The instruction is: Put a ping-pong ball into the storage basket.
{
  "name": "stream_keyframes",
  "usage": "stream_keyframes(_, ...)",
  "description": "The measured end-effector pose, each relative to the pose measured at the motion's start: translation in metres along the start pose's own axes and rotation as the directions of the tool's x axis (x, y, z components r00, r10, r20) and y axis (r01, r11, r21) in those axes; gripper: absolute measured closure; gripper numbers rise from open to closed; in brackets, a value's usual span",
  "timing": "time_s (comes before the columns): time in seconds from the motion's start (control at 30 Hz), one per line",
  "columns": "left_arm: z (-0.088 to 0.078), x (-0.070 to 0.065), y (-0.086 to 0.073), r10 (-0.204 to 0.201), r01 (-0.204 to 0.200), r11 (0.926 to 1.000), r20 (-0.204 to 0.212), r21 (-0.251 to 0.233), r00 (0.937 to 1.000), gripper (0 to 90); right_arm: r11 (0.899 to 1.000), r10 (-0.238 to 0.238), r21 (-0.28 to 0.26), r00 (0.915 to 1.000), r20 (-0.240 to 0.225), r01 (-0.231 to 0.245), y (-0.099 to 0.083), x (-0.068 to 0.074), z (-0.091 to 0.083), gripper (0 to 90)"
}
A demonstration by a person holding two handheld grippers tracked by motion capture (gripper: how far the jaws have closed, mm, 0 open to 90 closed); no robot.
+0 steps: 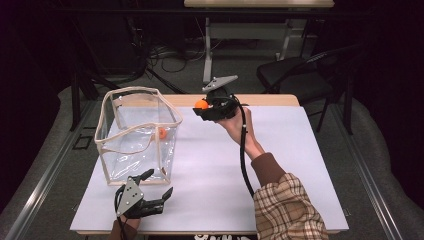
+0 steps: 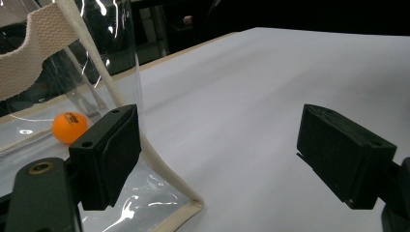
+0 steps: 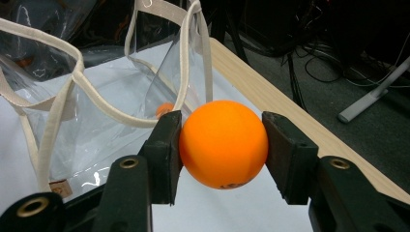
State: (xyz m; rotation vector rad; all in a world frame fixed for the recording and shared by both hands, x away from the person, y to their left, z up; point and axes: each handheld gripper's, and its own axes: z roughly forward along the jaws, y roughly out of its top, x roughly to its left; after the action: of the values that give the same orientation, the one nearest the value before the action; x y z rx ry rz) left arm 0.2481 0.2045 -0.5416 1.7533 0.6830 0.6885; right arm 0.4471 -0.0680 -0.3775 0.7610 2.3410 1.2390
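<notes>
Glossy clear plastic bag [image 1: 136, 135] (cloth-edged)

Orange ball [image 3: 223, 143] pinched in the air near a clear bag [image 1: 136, 134].
The ball is round, smooth and bright orange, held on two sides above the table's far edge; the transparent bag with cream trim stands open, a second orange ball [image 2: 69, 126] on its bottom.

Honestly nothing readable here. There's a dark print on the orange ball [image 2: 69, 126] inside the clear bag [image 2: 46, 29], but it's too blurry to make out.
</notes>
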Motion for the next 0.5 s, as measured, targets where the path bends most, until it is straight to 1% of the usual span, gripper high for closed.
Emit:
stream_keyframes(0.4,0.001,0.000,0.000,0.000,0.000,1.0000,0.002,0.000,1.0000,15.8,1.000,0.003,-0.007,1.0000,-0.004,-0.003,0.005,0.001,0.001,50.9)
stream_keyframes(0.43,0.001,0.000,0.000,0.000,0.000,1.0000,0.002,0.000,1.0000,15.8,1.000,-0.001,-0.014,1.0000,-0.005,0.001,0.009,0.002,0.002,50.9)
stream_keyframes(0.5,0.001,0.000,0.000,0.000,0.000,1.0000,0.004,0.001,1.0000,15.8,1.000,0.001,-0.014,1.0000,-0.008,-0.001,0.012,0.002,0.004,50.9)
